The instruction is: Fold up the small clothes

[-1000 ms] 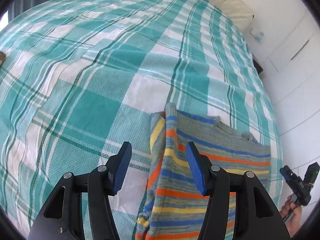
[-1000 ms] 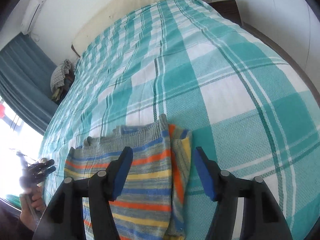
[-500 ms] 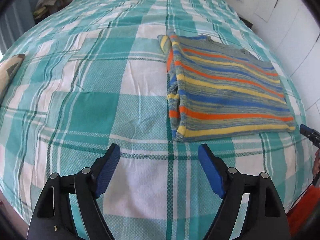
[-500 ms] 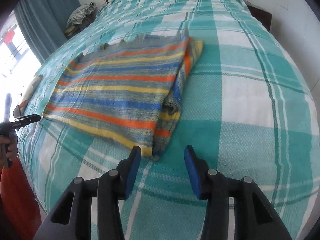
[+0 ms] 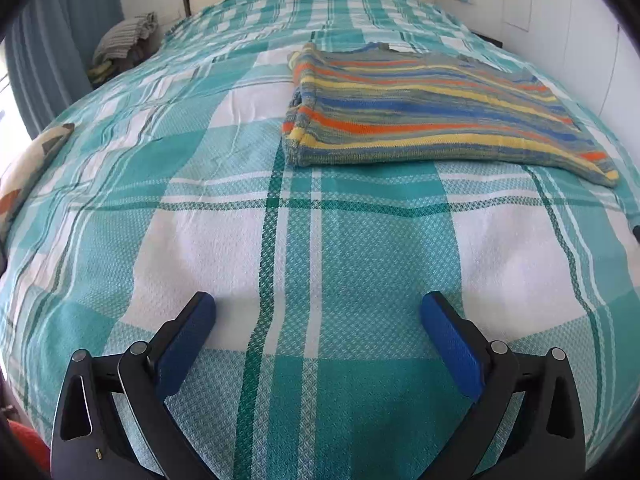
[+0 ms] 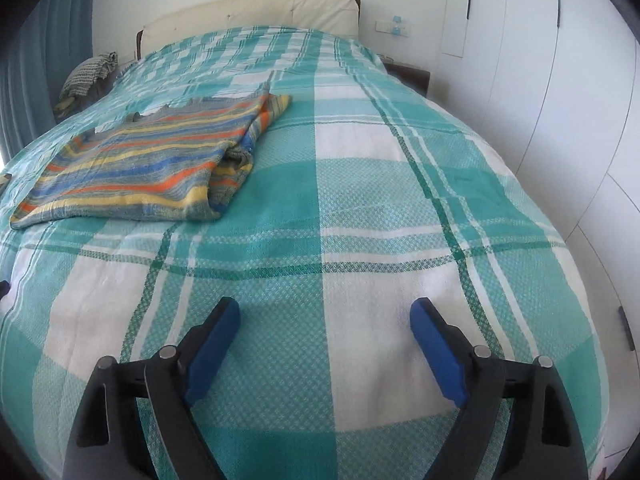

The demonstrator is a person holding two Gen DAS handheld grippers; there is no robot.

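Note:
A striped knit top (image 5: pixel 424 112) in blue, orange, yellow and grey lies flat on the teal plaid bedspread (image 5: pixel 304 248), its side sleeves folded in. My left gripper (image 5: pixel 318 312) hovers over the bedspread well short of the top's near hem, jaws opening wide with nothing between them. In the right wrist view the same top (image 6: pixel 144 164) lies far to the upper left, and my right gripper (image 6: pixel 324 316) hangs over bare bedspread (image 6: pixel 360 208), jaws also opening, empty.
A cream headboard (image 6: pixel 256 12) stands at the far end of the bed. A pile of clothes (image 5: pixel 124 40) sits on a stand at the far left beside a blue curtain (image 5: pixel 60 40). White wardrobe doors (image 6: pixel 560 100) run along the right. A patterned cushion (image 5: pixel 32 160) lies at the left edge.
Both grippers have pulled back from the striped top toward the foot of the bed and spread their jaws wide. The top stays folded where it lay.

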